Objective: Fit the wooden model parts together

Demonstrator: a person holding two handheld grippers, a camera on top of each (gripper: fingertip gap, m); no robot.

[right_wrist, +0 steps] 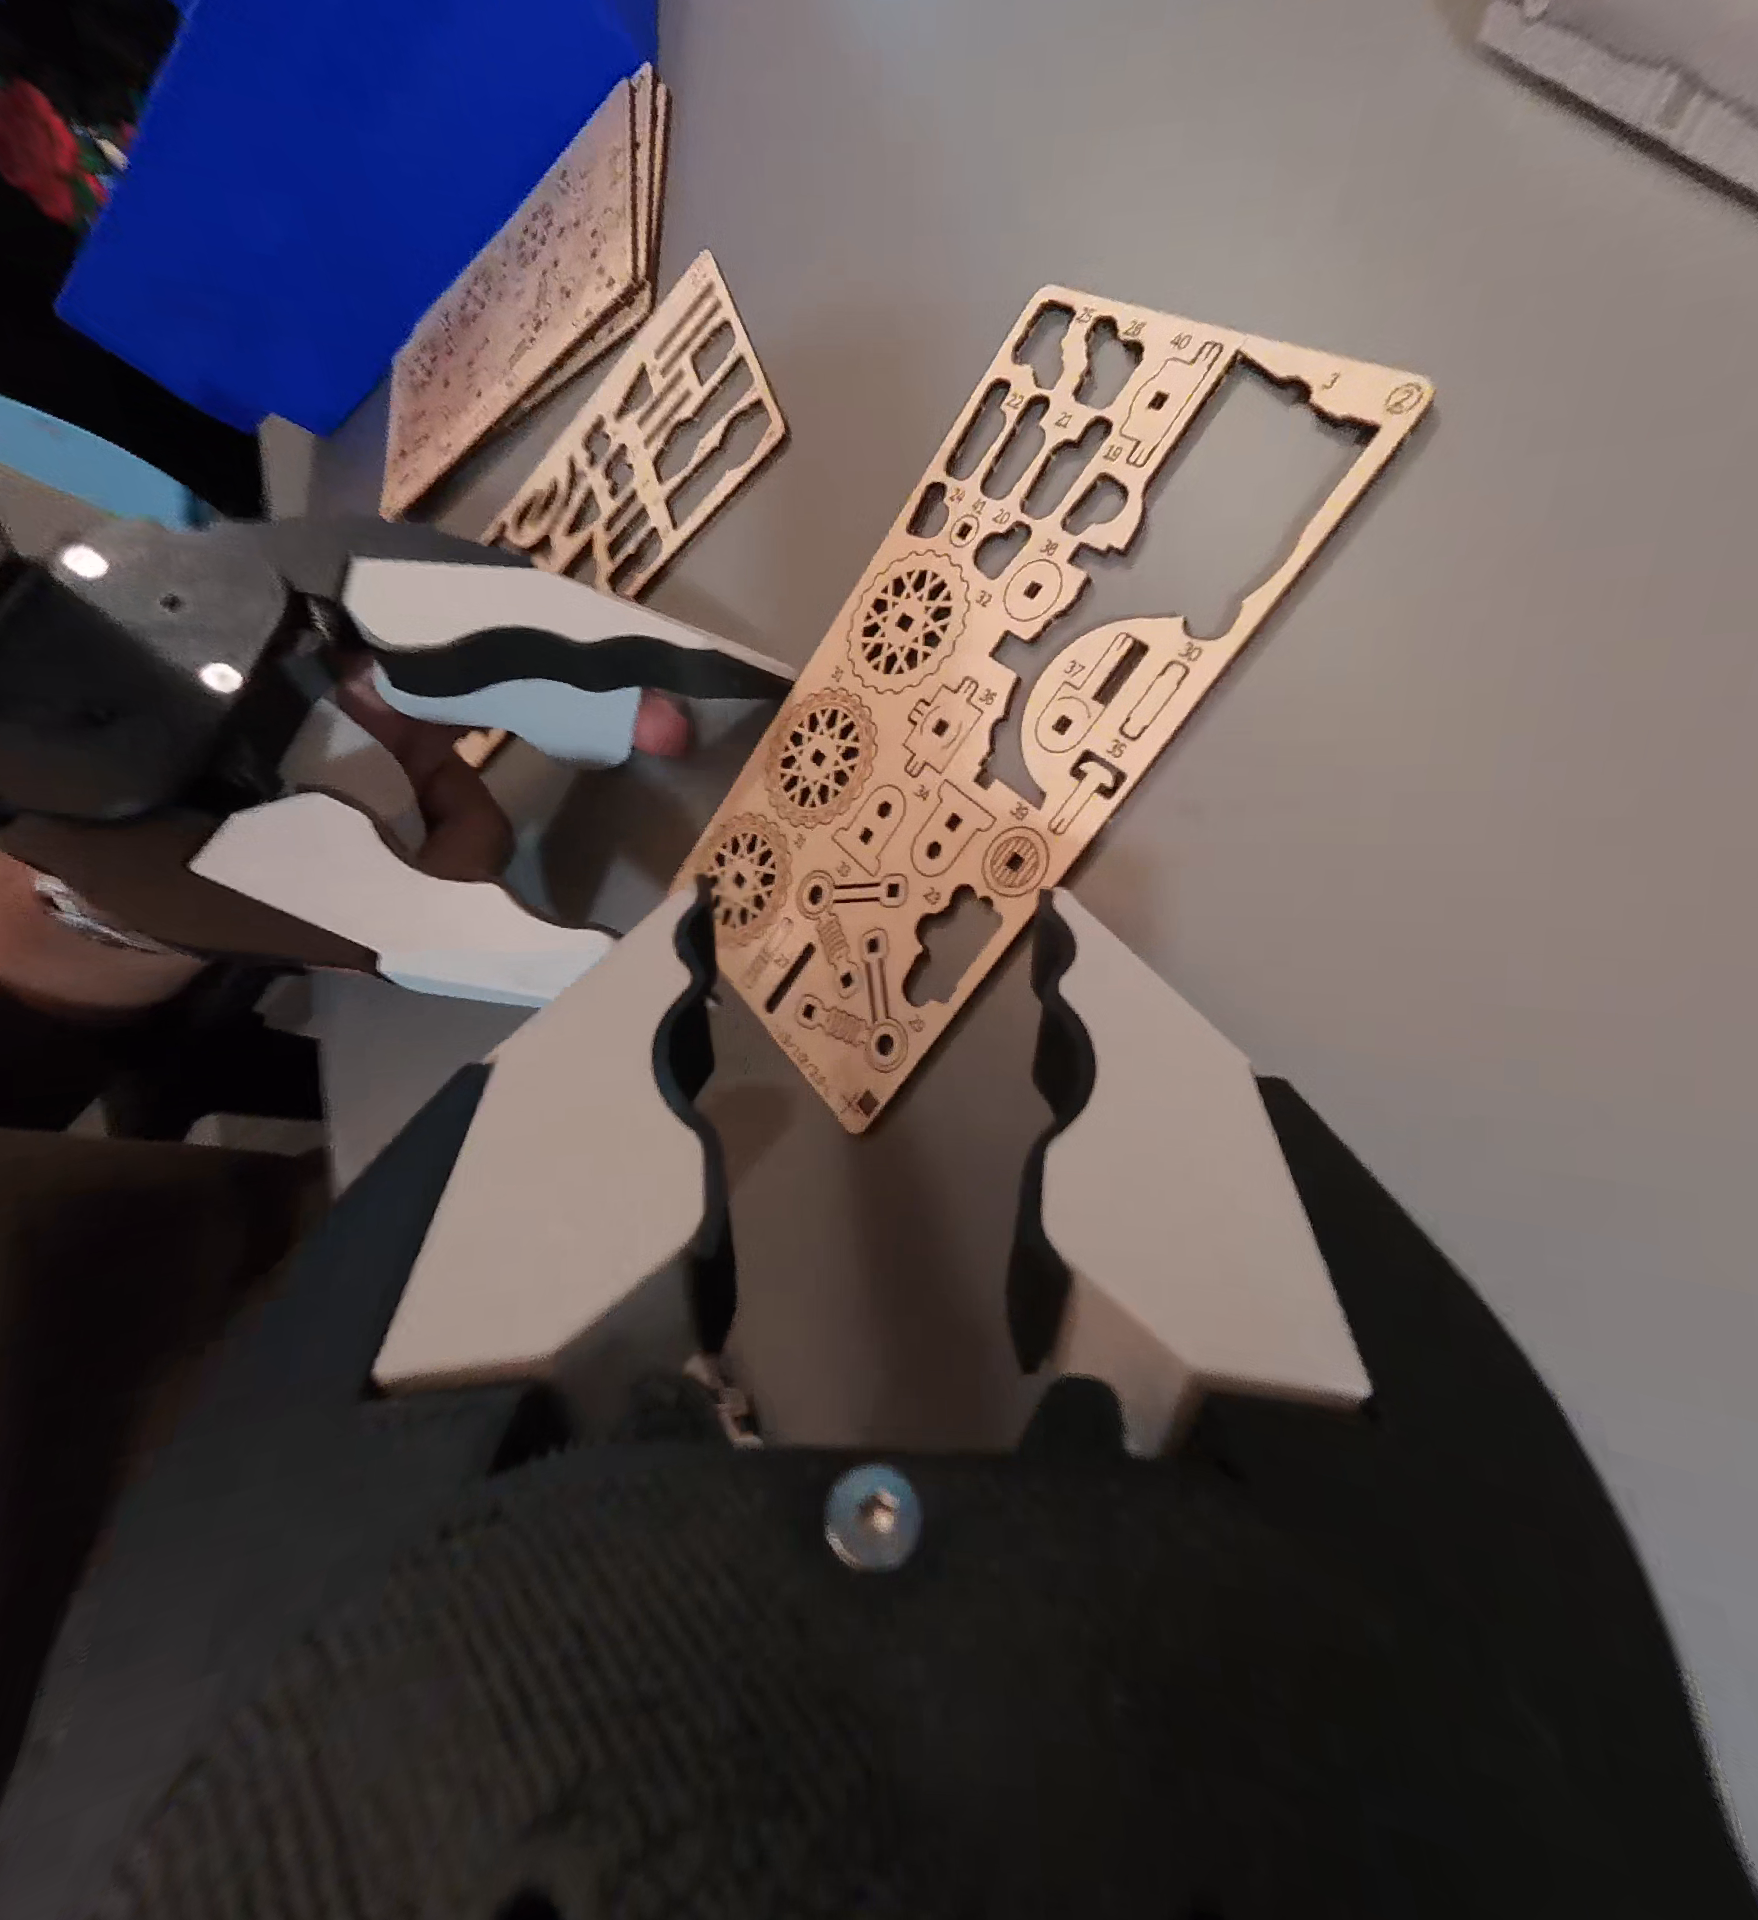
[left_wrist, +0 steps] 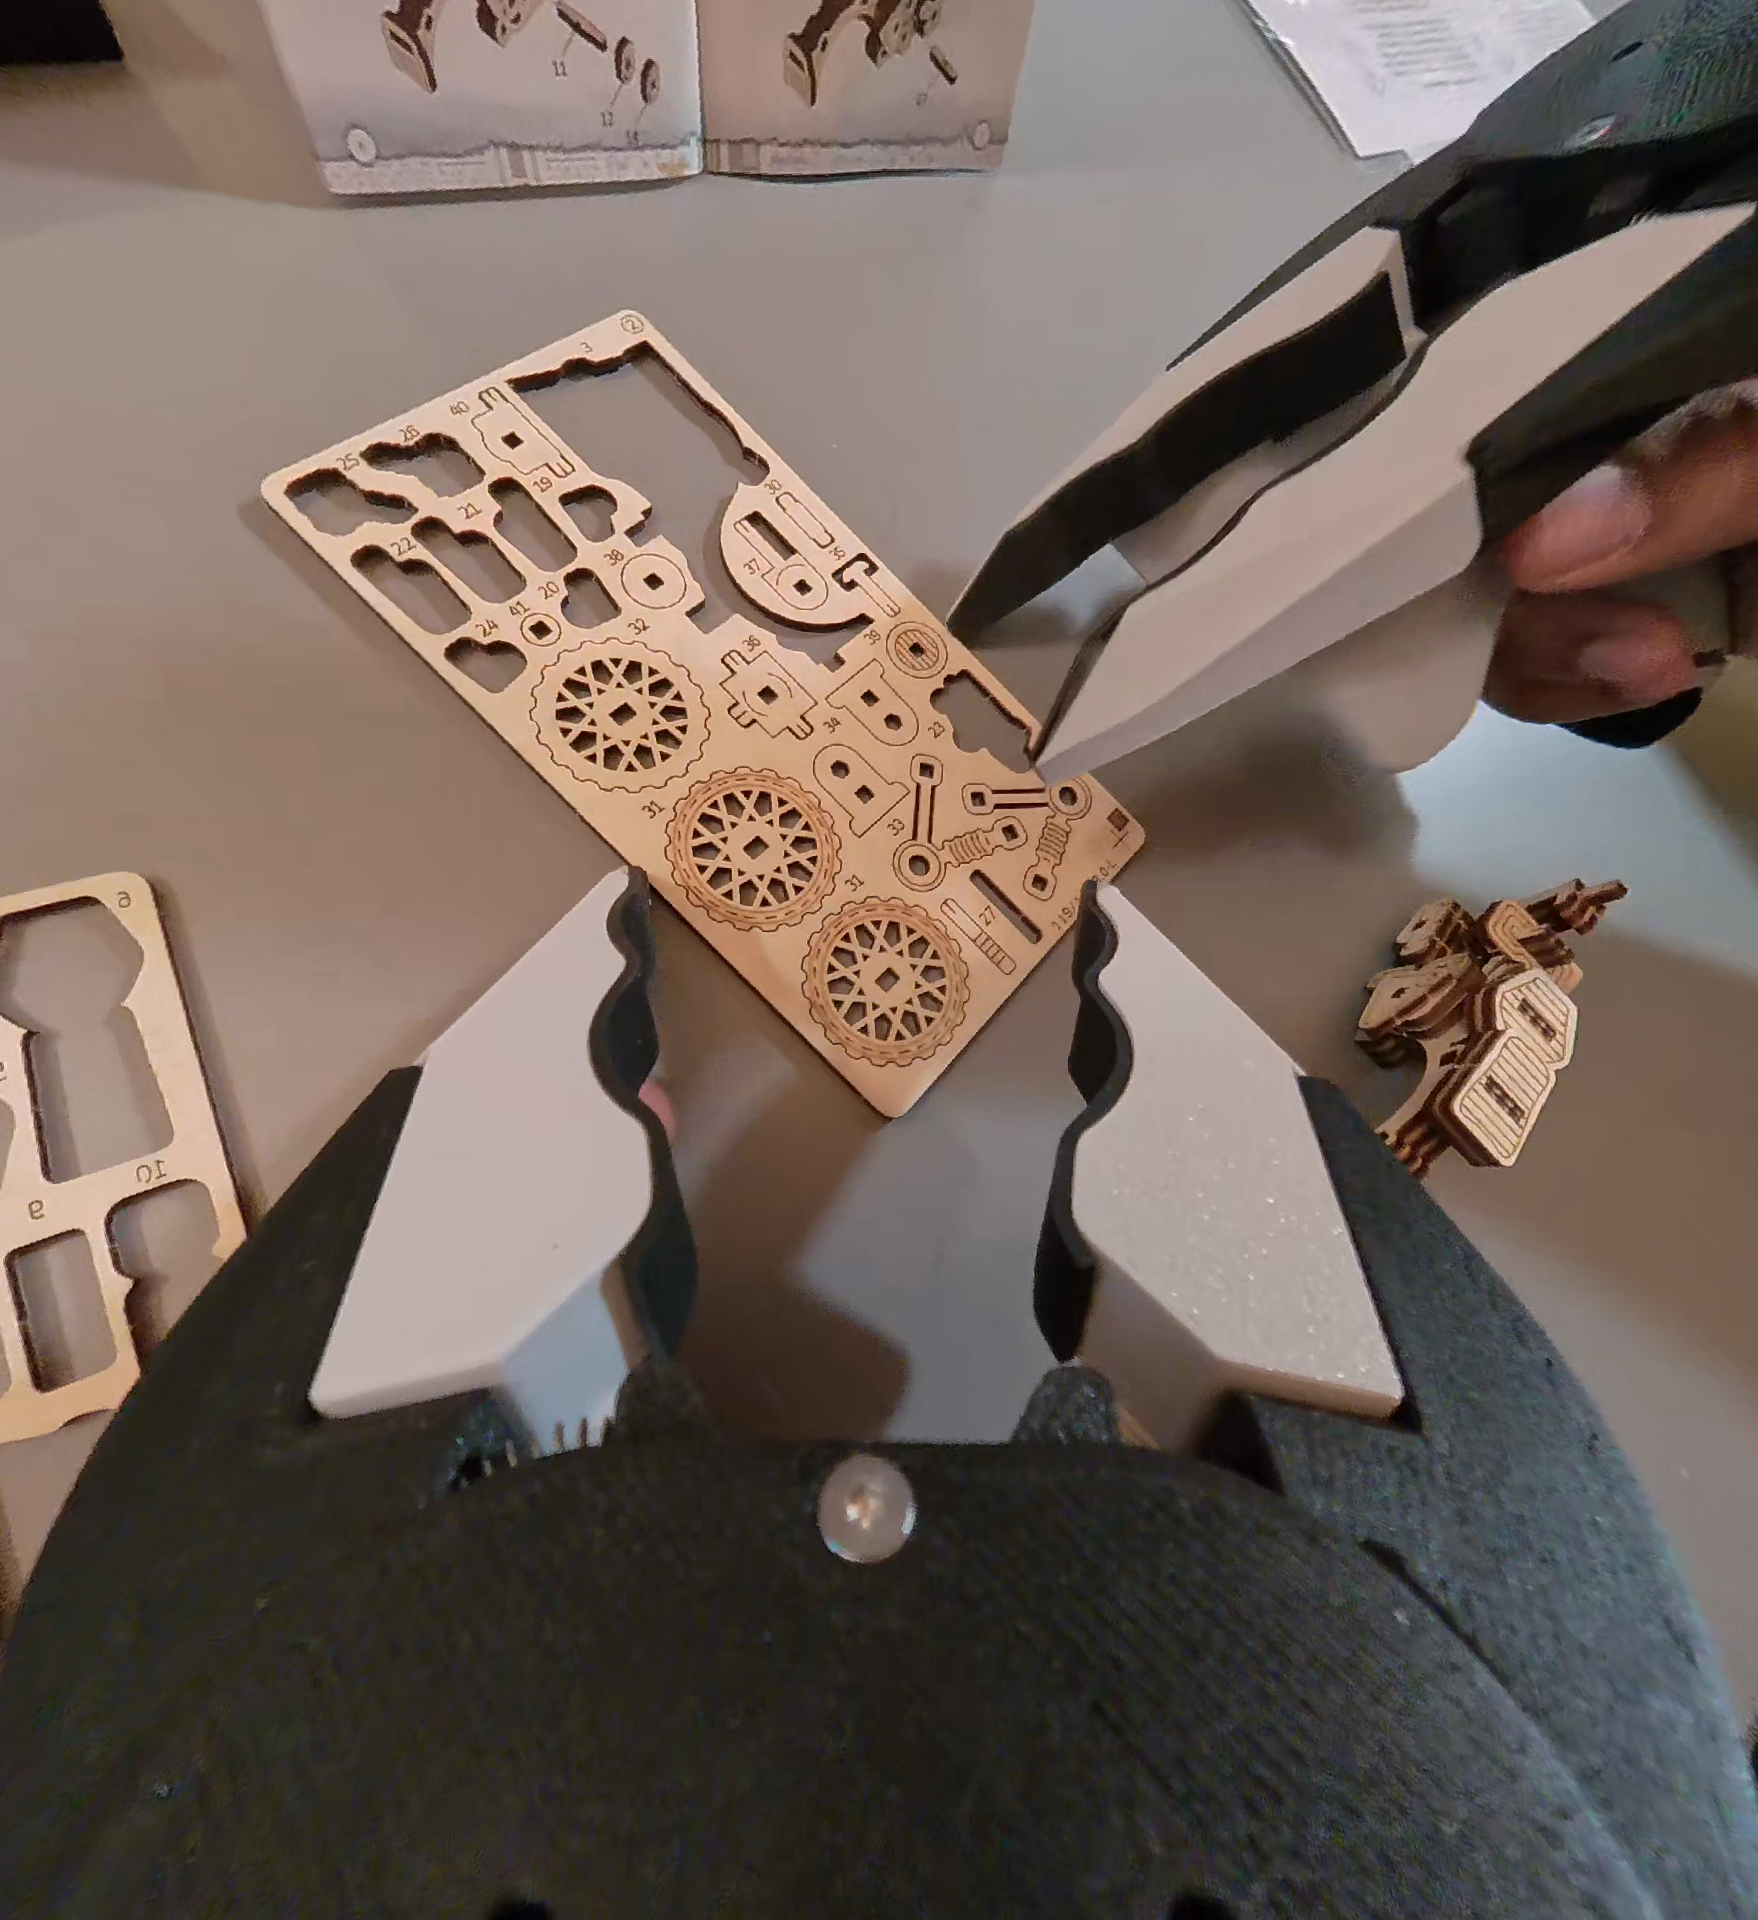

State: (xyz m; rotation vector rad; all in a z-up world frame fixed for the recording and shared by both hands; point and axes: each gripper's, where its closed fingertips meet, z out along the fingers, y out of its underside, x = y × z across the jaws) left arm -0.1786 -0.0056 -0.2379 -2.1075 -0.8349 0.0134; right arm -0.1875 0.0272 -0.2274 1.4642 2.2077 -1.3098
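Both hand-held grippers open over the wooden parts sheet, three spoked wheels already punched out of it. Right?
Not quite. Both the left hand-held gripper and right hand-held gripper are open over the wooden parts sheet, but the three spoked wheels are still in it, as the left wrist view shows.

The bench [left_wrist: 179,343] is a smooth, matte grey surface, evenly lit with soft shadows. At its far edge lie open instruction booklets [left_wrist: 646,94], with another printed sheet [left_wrist: 1374,73] to their right. Beyond the bench's edge in the right wrist view stands a bright blue box [right_wrist: 335,197] (behind it, darkness and a blurred red-flowered pattern [right_wrist: 33,145]).
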